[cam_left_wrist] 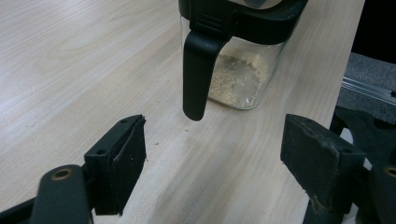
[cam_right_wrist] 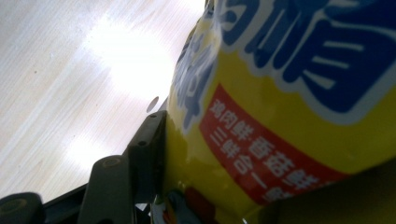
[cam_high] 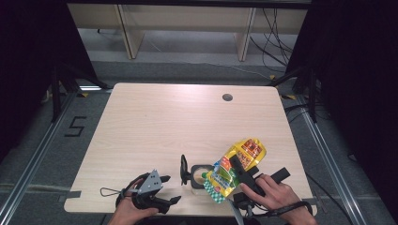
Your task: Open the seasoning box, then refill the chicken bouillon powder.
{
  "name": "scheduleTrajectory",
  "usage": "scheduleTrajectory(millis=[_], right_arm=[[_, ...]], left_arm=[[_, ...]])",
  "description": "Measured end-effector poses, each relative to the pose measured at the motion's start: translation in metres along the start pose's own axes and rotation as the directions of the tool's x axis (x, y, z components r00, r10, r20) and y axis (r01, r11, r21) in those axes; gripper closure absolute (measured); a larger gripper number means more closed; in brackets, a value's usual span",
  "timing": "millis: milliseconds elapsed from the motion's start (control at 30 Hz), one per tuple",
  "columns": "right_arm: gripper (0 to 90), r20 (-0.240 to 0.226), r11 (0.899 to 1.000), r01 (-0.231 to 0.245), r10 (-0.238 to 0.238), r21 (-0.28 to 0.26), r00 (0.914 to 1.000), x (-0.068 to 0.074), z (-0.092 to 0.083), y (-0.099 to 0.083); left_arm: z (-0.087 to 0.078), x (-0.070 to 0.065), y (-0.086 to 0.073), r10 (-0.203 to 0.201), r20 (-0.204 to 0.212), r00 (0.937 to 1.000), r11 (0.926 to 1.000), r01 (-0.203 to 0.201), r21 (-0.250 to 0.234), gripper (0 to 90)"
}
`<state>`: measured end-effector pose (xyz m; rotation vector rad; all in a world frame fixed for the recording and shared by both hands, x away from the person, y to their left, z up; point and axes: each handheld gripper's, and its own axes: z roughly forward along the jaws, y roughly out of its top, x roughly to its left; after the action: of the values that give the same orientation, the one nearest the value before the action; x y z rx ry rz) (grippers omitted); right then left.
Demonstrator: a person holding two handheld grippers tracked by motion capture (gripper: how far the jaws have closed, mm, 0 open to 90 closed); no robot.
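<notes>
Work in hand: we read this as tipping the yellow pouch [cam_high: 237, 165] into the clear jar [cam_high: 200, 176], both at the lower middle of the high view, near the table's front edge.

Right gripper [cam_high: 243, 174]: its jaws are clamped on the pouch body; in the right gripper view the left jaw presses flat against the glossy yellow film [cam_right_wrist: 280, 116].

Left gripper [cam_high: 166, 202]: at the lower left of the high view, jaws wide apart with nothing between them; in the left gripper view they frame bare table just short of the jar.

Pouch, where: tilted, its checkered lower end over the jar's mouth, its upper end pointing to the upper right.

Pouch, handling: we judge it light, soft and slick; the film will buckle and may slide under a hard squeeze. Best held across the middle of the body, as now, leaving the mouth free.

Jar, handling: stiff, clear walls, a little pale powder [cam_left_wrist: 236, 79] at the bottom, black rim. Light enough to tip or skid if nudged, we think; the rim or wall is the place to steady it.

Jar flap [cam_left_wrist: 198, 70]: the black hinged piece hangs down the side facing the left gripper, in the way of a grip there.

Around: binder clip [cam_high: 109, 191] at the lower left; cable hole [cam_high: 227, 97] in the table [cam_high: 155, 122] far off, upper middle.
</notes>
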<state>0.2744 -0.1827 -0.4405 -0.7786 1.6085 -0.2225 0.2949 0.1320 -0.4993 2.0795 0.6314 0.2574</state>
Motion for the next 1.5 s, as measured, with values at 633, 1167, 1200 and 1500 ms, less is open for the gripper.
scheduleTrajectory(millis=[633, 1167, 1200, 1500], right_arm=[[42.7, 0.007, 1.0, 0.026, -0.026, 0.008, 0.9996, -0.0044, 0.0001, -0.0038], [42.9, 0.007, 0.999, 0.052, -0.052, 0.013, 0.9986, -0.0087, 0.0026, -0.0043], [42.9, 0.016, 0.998, 0.057, -0.057, 0.016, 0.9983, -0.0084, 0.0021, -0.0041], [43.0, 0.009, 0.998, 0.055, -0.055, 0.011, 0.9985, -0.0069, 0.003, -0.0028]], left_arm=[[-0.0009, 0.0004, 0.0001, 0.002, -0.006, 1.0, 0.9998, -0.002, -0.017, 21.9], [-0.0021, 0.0024, 0.0004, 0.023, -0.004, 0.9997, 0.9997, -0.024, -0.008, 21.9], [-0.0016, 0.0017, 0.0, 0.015, -0.009, 0.9999, 0.9998, -0.015, -0.015, 21.9], [-0.0003, -0.0004, -0.0005, -0.012, -0.001, 0.9999, 0.9997, 0.012, -0.02, 21.9]])
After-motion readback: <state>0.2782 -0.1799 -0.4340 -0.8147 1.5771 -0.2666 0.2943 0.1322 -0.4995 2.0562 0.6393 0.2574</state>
